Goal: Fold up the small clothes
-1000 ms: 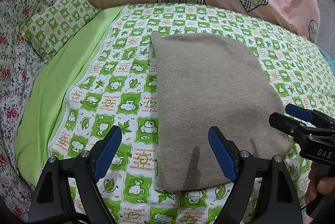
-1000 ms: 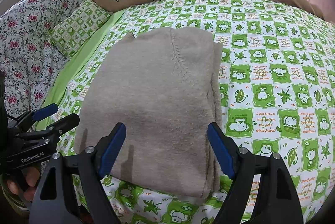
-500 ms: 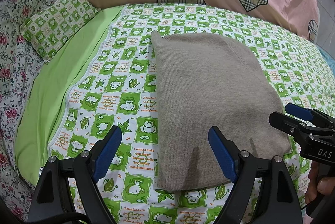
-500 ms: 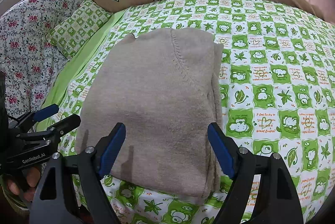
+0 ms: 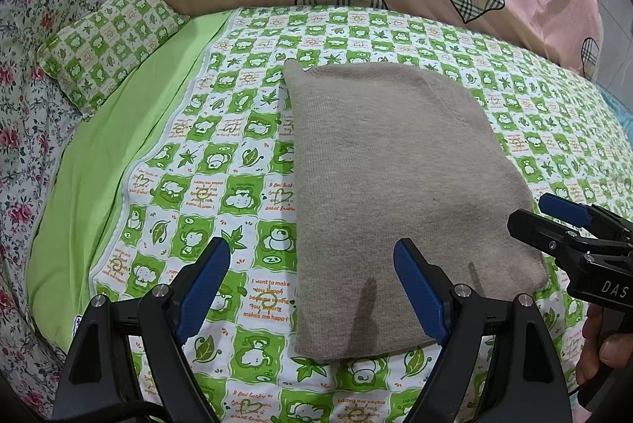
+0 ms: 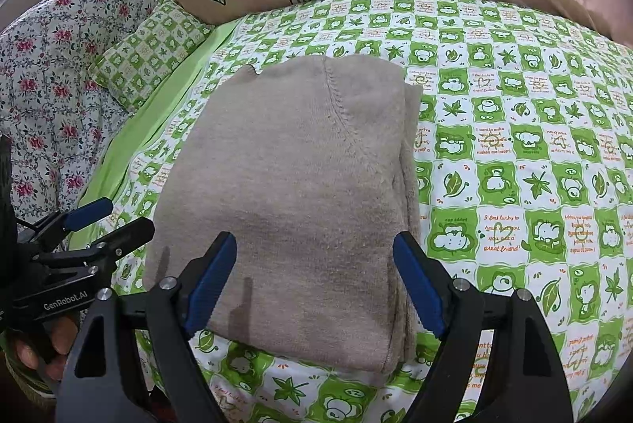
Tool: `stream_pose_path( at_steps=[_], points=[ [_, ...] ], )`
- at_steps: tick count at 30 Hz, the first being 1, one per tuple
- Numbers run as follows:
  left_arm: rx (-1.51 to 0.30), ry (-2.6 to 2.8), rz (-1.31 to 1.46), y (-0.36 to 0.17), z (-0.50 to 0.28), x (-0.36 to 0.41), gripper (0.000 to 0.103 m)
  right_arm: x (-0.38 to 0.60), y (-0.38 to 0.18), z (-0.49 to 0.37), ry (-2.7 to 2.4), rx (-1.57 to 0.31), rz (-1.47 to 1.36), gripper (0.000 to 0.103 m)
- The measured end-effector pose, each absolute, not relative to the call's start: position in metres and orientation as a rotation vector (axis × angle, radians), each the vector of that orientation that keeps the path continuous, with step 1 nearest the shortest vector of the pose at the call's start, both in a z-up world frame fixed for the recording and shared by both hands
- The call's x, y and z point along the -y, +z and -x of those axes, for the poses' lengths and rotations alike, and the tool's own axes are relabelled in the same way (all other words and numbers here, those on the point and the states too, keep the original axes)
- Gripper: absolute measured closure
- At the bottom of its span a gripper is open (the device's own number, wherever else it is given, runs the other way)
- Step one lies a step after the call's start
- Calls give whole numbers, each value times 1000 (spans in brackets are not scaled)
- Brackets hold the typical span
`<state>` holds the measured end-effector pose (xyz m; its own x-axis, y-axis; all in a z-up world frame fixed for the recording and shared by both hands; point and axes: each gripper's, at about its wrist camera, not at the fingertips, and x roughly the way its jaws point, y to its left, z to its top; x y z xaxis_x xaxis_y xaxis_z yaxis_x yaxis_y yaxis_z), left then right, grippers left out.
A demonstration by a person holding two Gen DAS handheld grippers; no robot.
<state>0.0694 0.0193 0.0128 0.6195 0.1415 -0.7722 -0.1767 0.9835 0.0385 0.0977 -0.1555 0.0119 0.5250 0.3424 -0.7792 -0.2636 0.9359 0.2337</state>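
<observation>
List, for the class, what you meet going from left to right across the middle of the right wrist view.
Floral quilt → plain green sheet → folded beige knit garment → green checked cartoon bedspread.

The folded sweater (image 6: 300, 193) is matt beige knit with a fine ribbed, slightly fuzzy surface. The bedsheet (image 6: 514, 130) is smooth printed cotton-like cloth. Each gripper, left gripper (image 5: 312, 290) and right gripper (image 6: 314, 282), is matt black plastic with textured blue pads (image 5: 419, 296) and bright metal screws.
</observation>
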Motion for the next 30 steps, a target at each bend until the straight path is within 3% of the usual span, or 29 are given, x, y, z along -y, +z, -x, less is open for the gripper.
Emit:
stream_pose_path(
  at_steps=[30],
  points=[
    [-893,177,40,13,-70,-17,18,157,19,-96,360,-937,-96,18]
  ],
)
